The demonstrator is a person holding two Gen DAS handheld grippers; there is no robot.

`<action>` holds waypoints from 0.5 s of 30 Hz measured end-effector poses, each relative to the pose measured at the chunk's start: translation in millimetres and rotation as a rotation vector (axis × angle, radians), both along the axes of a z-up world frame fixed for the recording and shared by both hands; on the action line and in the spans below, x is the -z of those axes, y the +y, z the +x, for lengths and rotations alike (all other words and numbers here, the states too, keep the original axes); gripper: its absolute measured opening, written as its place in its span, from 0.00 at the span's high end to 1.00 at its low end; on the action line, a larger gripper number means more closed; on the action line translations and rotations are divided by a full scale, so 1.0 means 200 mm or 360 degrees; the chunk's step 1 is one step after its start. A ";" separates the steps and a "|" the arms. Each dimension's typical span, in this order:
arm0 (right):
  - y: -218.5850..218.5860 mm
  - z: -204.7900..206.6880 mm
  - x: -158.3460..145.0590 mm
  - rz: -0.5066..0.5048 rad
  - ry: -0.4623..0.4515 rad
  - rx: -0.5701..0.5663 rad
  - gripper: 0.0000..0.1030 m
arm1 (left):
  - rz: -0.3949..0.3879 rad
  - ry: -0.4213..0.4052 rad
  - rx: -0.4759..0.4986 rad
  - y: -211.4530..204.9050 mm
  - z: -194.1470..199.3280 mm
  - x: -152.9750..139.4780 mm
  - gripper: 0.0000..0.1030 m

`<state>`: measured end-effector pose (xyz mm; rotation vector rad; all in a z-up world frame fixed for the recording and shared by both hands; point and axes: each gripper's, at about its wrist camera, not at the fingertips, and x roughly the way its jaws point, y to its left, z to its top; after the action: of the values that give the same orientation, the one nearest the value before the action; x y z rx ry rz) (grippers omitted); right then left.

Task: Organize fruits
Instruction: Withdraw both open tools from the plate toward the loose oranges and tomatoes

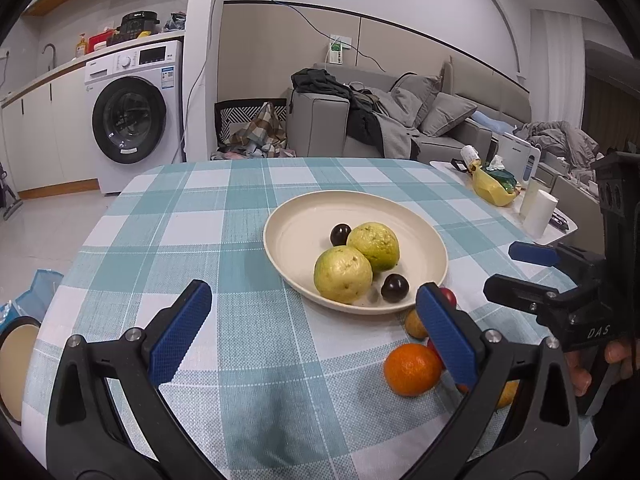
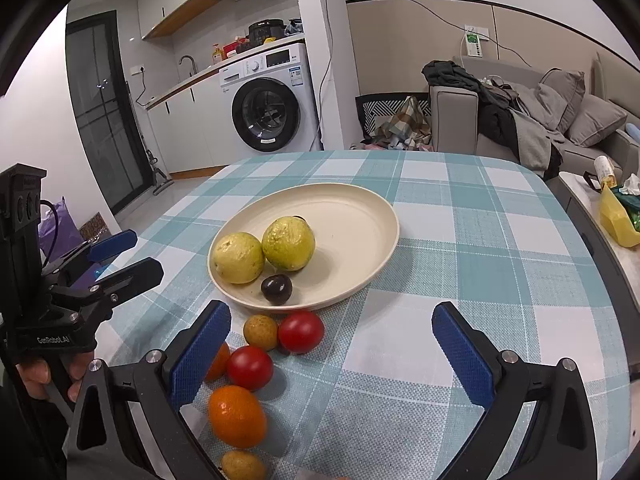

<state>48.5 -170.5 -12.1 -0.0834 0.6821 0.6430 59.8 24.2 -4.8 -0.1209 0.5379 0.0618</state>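
A cream plate [image 2: 352, 216] on the checked tablecloth holds two yellow-green guavas [image 2: 238, 258] [image 2: 289, 243] and a dark plum [image 2: 277, 289]; the left wrist view shows a second plum [image 1: 340, 234] behind them. Loose fruit lies in front of the plate: two red tomatoes [image 2: 301, 332] [image 2: 250, 367], an orange [image 2: 237, 416] and small tan fruits [image 2: 261, 332]. My left gripper [image 1: 313, 288] is open and holds nothing, left of the loose fruit. My right gripper [image 2: 329, 311] is open over bare cloth just right of the fruit.
A low side table [image 1: 444, 166] at the right carries a yellow bag [image 1: 490, 190] and a white cup [image 1: 540, 214]. A round stool [image 1: 16, 364] stands off the table's left edge. A washing machine [image 1: 134, 114] and a sofa [image 1: 400, 120] are beyond the table.
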 end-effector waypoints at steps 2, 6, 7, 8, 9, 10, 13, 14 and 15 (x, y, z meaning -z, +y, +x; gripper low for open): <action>0.00 0.00 0.00 -0.0006 0.0003 -0.0004 0.00 | -0.0014 -0.0002 0.0014 0.00 -0.03 0.00 0.01; 0.00 -0.03 0.00 -0.0026 0.0015 -0.0020 0.00 | -0.0011 -0.0008 0.0053 -0.03 -0.07 -0.01 0.01; 0.00 -0.04 0.00 -0.0023 0.0019 -0.0024 0.00 | -0.0004 -0.0010 0.0063 -0.04 -0.08 -0.01 0.01; 0.00 -0.05 -0.01 -0.0017 0.0022 -0.0030 0.00 | 0.0003 -0.0009 0.0071 -0.05 -0.09 -0.01 0.01; 0.00 -0.06 -0.01 -0.0019 0.0023 -0.0031 0.00 | 0.0008 -0.0009 0.0077 -0.06 -0.10 -0.01 0.01; -0.01 -0.07 -0.01 -0.0024 0.0022 -0.0031 0.00 | 0.0011 -0.0007 0.0082 -0.07 -0.10 -0.01 0.01; -0.01 -0.09 -0.02 -0.0040 0.0021 -0.0033 0.00 | 0.0019 0.0013 0.0096 -0.08 -0.09 0.00 0.01; -0.01 -0.09 -0.02 -0.0041 0.0027 -0.0038 0.00 | 0.0022 0.0021 0.0097 -0.08 -0.09 0.01 0.01; -0.01 -0.09 -0.01 -0.0046 0.0037 -0.0041 0.00 | 0.0023 0.0025 0.0099 -0.09 -0.09 0.01 0.01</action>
<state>30.0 -172.3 -9.2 -0.1121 0.7136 0.6596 41.7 7.0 -7.4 -0.0894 0.5566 0.0063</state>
